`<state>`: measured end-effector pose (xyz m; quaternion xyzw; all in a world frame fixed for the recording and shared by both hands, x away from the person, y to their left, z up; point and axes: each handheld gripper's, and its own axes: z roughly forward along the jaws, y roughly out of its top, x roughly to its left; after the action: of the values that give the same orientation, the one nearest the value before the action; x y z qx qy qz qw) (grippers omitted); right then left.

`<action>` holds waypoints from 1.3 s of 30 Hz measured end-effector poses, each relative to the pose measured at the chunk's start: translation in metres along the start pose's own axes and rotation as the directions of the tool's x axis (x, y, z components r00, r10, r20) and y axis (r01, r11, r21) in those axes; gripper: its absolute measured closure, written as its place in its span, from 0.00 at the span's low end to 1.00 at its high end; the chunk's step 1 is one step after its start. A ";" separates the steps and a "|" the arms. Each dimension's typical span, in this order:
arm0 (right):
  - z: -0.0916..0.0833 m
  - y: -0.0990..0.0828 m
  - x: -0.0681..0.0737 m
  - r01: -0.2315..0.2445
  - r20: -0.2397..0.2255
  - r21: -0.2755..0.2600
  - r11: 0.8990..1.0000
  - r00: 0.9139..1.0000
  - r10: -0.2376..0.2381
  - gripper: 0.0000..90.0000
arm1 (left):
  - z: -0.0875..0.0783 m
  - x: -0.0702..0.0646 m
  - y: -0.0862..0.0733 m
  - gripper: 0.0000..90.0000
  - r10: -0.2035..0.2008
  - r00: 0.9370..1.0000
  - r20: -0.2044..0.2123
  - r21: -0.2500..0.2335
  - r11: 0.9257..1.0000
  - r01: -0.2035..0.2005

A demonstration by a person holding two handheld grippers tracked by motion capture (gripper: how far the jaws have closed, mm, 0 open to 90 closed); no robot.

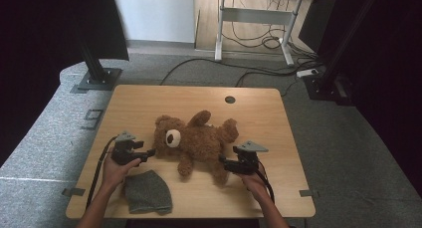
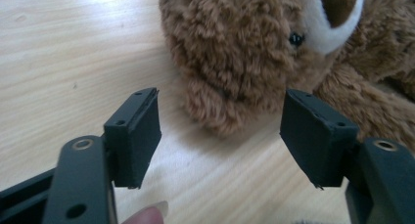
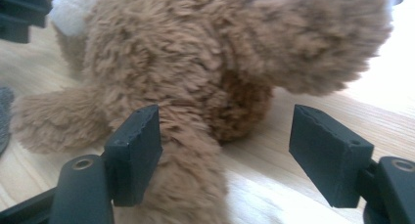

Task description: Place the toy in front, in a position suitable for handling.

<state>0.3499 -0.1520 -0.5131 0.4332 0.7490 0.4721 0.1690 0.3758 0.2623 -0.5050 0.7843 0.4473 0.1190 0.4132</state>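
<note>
A brown teddy bear (image 1: 194, 141) lies on its back in the middle of the wooden table (image 1: 139, 103), head to the left. My left gripper (image 1: 149, 153) is level with the bear's head, and its tips nearly reach the fur. In the left gripper view its jaws (image 2: 221, 111) stand open on bare wood, with the bear's head (image 2: 235, 43) just beyond them. My right gripper (image 1: 222, 162) sits at the bear's lower leg. In the right gripper view it (image 3: 225, 121) is open, and the bear's leg (image 3: 186, 185) runs between the jaws close to the left pad.
A grey knitted cap (image 1: 148, 190) lies near the table's front edge beside the person's left forearm. A round cable hole (image 1: 229, 99) is at the back of the table. Black stand bases (image 1: 99, 78) and cables lie on the floor behind.
</note>
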 end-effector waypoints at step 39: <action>0.003 -0.025 -0.015 0.074 -0.065 0.128 0.989 0.996 -0.066 0.64 | 0.035 -0.037 0.003 0.48 0.087 0.971 0.221 0.120 0.986 -0.115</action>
<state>0.3484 -0.1671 -0.5381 0.4022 0.7976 0.4289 0.1344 0.3760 0.2129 -0.5185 0.8398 0.3663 0.0245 0.3999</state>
